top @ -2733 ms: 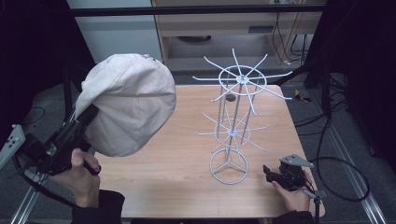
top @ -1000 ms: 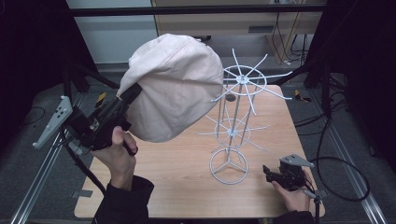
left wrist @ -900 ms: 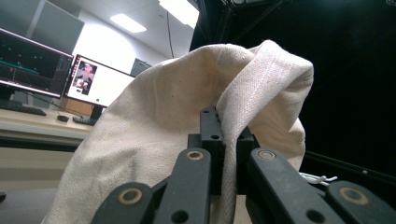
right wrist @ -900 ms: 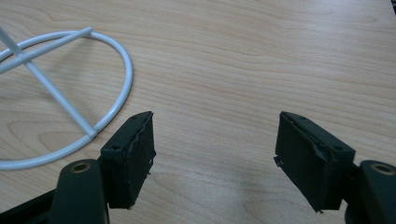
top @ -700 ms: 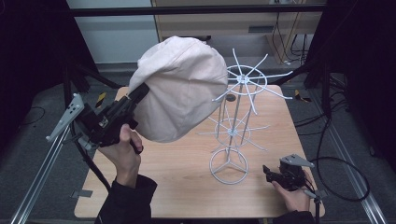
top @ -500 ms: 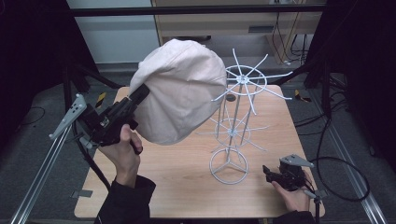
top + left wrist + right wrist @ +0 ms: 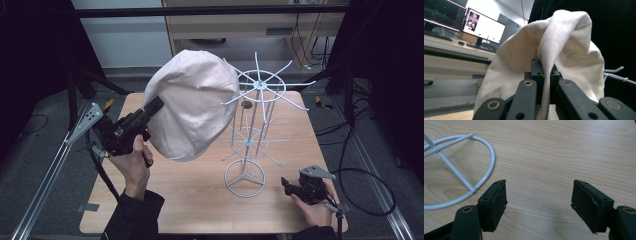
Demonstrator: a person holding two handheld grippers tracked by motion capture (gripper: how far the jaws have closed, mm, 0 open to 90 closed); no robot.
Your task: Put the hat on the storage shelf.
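- Cream cloth hat [image 7: 192, 102]: rounded crown, held aloft above the counter's left half, tilted, touching the rack's top spokes.
- White wire rack [image 7: 252, 127]: upright, ring base near the counter's right front.

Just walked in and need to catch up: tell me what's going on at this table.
A person is working with a gripper in each hand. The left gripper is shut on the edge of a beige cloth hat, held in the air beside the top spokes of a white wire rack standing on the wooden table. The right gripper rests open on the table near the rack's ring base.
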